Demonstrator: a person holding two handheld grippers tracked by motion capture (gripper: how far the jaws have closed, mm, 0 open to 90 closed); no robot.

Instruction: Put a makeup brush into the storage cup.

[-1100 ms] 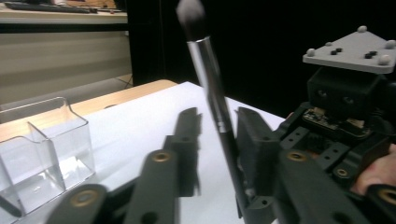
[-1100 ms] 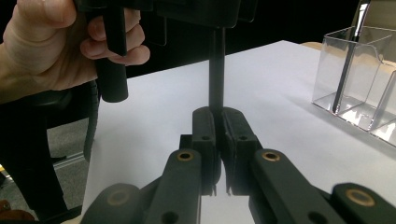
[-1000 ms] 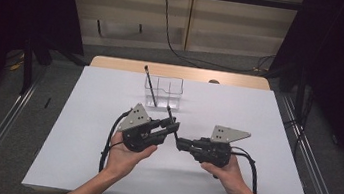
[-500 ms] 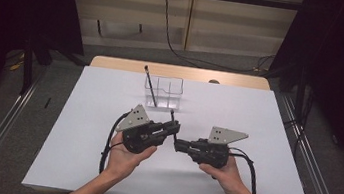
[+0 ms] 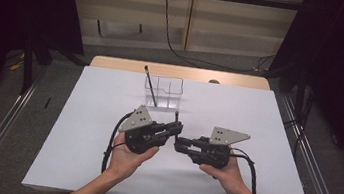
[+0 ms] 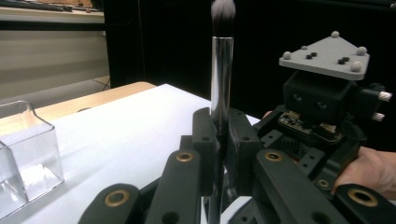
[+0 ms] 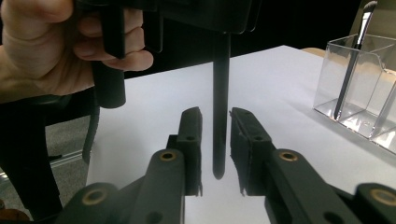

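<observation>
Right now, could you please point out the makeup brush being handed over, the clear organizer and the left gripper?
makeup brush (image 6: 221, 74), left gripper view, on its silver ferrule.
clear organizer (image 5: 170, 87), high view, on its front wall.
left gripper (image 6: 219, 140), left gripper view, between its fingertips.

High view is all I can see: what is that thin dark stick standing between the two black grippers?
Observer: A slim makeup brush with a silver ferrule and greyish bristles on top, clamped upright by the left gripper.
Operator: Does the right gripper hold it too?
Observer: No. Its jaws have just been opening; the black handle's end hangs between them, with a gap on each side.
Operator: And the stick in the clear plastic box?
Observer: Another makeup brush, leaning, bristles up.
</observation>
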